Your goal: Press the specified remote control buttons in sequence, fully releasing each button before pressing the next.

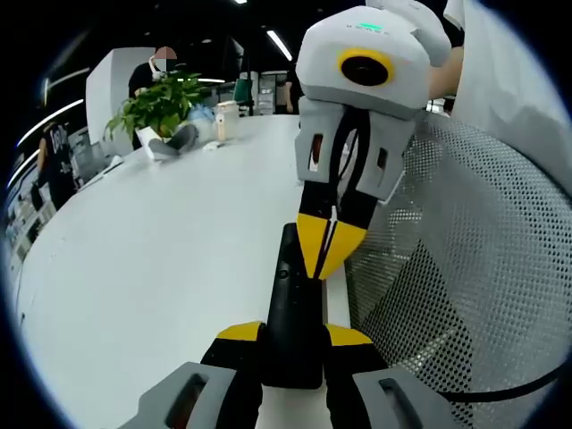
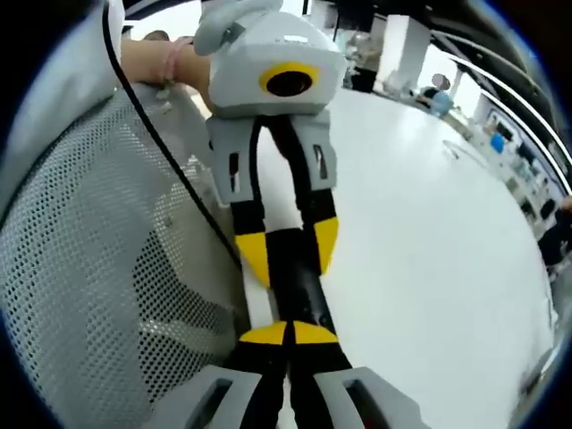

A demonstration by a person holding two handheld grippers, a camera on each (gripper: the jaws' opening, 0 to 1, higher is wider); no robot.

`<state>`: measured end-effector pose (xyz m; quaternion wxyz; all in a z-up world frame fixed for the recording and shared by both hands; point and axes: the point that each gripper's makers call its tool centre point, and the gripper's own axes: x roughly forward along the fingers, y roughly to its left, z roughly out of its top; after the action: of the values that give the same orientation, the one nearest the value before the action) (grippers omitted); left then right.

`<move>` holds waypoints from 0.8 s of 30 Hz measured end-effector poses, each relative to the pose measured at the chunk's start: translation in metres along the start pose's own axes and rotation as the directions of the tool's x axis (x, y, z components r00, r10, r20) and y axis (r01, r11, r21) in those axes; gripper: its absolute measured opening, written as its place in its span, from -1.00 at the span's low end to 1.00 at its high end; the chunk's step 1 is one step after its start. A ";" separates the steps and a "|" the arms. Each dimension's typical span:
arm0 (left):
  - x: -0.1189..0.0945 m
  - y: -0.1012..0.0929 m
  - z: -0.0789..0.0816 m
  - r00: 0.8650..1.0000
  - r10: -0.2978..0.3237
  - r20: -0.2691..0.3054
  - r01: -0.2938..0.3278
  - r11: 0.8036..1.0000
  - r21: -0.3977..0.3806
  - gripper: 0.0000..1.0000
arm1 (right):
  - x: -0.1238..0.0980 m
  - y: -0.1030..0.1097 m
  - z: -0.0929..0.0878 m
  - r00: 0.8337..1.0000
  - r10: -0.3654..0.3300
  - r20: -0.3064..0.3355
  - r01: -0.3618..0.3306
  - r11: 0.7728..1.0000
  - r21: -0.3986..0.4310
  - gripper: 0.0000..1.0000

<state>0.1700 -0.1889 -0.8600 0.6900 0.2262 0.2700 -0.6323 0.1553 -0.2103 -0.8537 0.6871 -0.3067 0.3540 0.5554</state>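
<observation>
The remote control [image 1: 291,308] is long and black, held out over the white desk [image 1: 152,268] near its edge. The left hand-held gripper [image 1: 293,335] is clamped on its near end. The right hand-held gripper [image 1: 327,250] has its yellow tips pushed together, touching the top of the remote. A white mesh chair [image 1: 465,259] stands just beside the desk. A green plant [image 1: 161,103] sits far off.

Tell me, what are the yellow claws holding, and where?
The left gripper clamps the long black plastic remote control by its sides at one end. The right gripper, jaws shut, holds nothing and touches the remote's top.
</observation>
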 end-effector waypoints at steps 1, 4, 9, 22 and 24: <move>0.000 0.000 0.000 1.000 0.000 0.000 0.000 1.000 0.000 -0.51 | 0.000 0.000 0.000 1.000 -0.001 0.000 0.001 1.000 0.001 -1.00; 0.000 0.000 0.000 1.000 0.001 0.000 -0.001 1.000 0.001 -0.51 | 0.001 0.002 0.001 1.000 -0.013 -0.010 0.013 0.999 -0.035 -1.00; 0.000 0.000 0.000 1.000 0.001 0.003 -0.001 1.000 -0.006 -0.51 | 0.000 0.001 0.001 0.999 -0.011 -0.040 0.008 0.998 -0.065 -1.00; 0.000 0.000 0.000 1.000 0.001 0.002 -0.001 1.000 -0.002 -0.52 | -0.007 -0.020 -0.002 0.998 -0.041 -0.050 0.039 0.998 -0.038 -1.00; 0.000 0.000 0.000 1.000 0.002 0.002 -0.002 1.000 -0.002 -0.52 | -0.006 -0.018 0.001 0.999 -0.031 -0.041 0.030 0.999 -0.038 -1.00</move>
<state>0.1702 -0.1889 -0.8599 0.6910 0.2251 0.2698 -0.6317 0.1727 -0.2167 -0.8480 0.6820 -0.3366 0.3531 0.5450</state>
